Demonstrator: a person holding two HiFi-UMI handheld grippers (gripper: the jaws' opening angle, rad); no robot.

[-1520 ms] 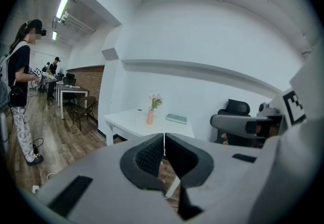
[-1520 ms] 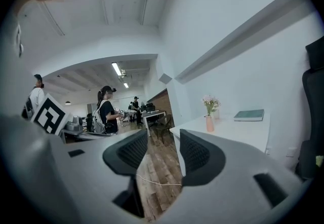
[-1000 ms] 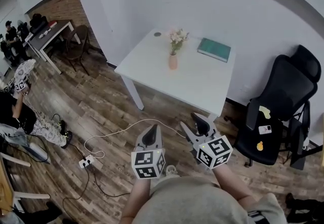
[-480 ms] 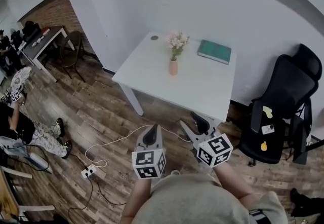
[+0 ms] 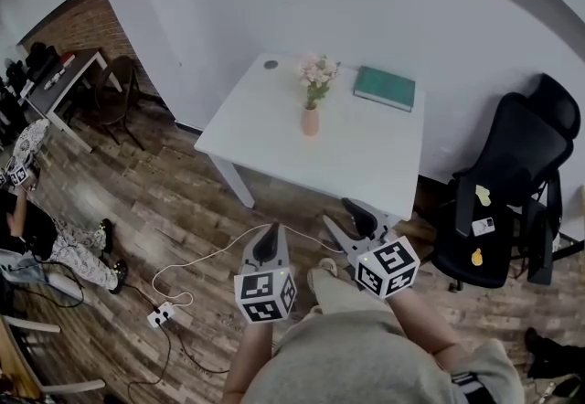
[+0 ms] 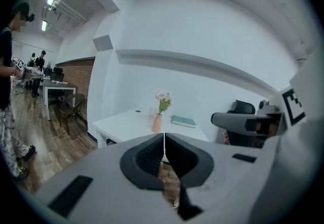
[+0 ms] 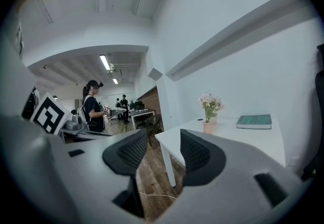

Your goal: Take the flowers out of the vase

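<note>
Head view: stood well apart from white table (image 5: 366,160), with flowers (image 5: 317,73) upright in pink vase (image 5: 311,122) near its middle. Held left gripper (image 5: 270,239) closed on nothing, right gripper (image 5: 345,221) parted and empty. Judged stems light, soft, easily crushed; best pinched gently just above vase mouth

A shoe (image 5: 322,271) now shows between the left gripper (image 5: 271,234) and right gripper (image 5: 346,220). The table (image 5: 356,148) lies slightly nearer.
</note>
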